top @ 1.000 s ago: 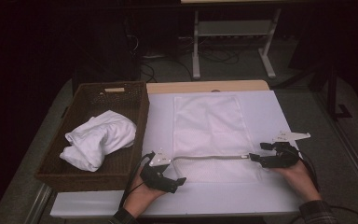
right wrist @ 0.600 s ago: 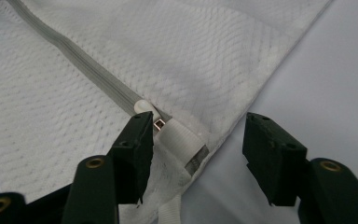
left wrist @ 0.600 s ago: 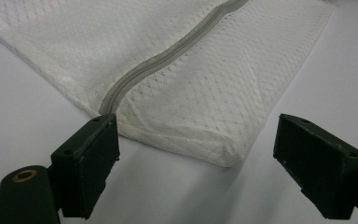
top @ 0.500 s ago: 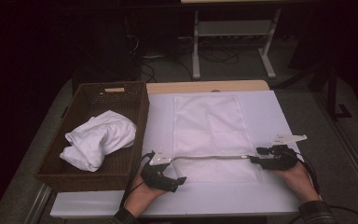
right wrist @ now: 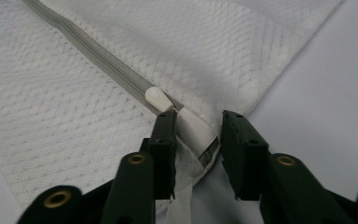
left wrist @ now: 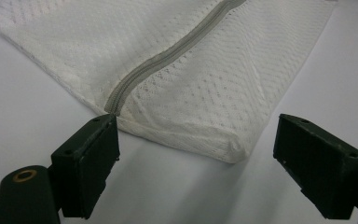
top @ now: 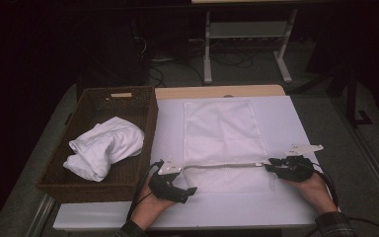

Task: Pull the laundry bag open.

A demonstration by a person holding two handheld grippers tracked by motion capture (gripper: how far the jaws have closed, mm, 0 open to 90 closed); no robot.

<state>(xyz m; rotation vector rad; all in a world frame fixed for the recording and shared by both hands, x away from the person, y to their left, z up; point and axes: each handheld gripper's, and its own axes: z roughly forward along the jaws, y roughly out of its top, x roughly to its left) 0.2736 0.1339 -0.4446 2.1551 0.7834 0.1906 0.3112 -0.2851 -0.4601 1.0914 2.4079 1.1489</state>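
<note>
Table (top: pixel 286 123) w/ white cover. Wicker basket (top: pixel 143 113) on left side, white cloth bundle (top: pixel 106 148) inside. Mesh laundry bag (top: pixel 222 128) lies flat at table centre, zipper (top: pixel 222 165) running left-right along its near part. Left gripper (top: pixel 190 190) at bag's near-left corner, jaws spread wide, the bag corner (left wrist: pixel 228 149) just ahead of the gap, not touched. Right gripper (right wrist: pixel 196 135) at zipper's right end, jaws have just been closing, narrow gap now; white strap tab (right wrist: pixel 196 128) sits between them, left jaw against it, right jaw looks slightly off. Zipper pull (right wrist: pixel 157 97) just beyond the tips.
</note>
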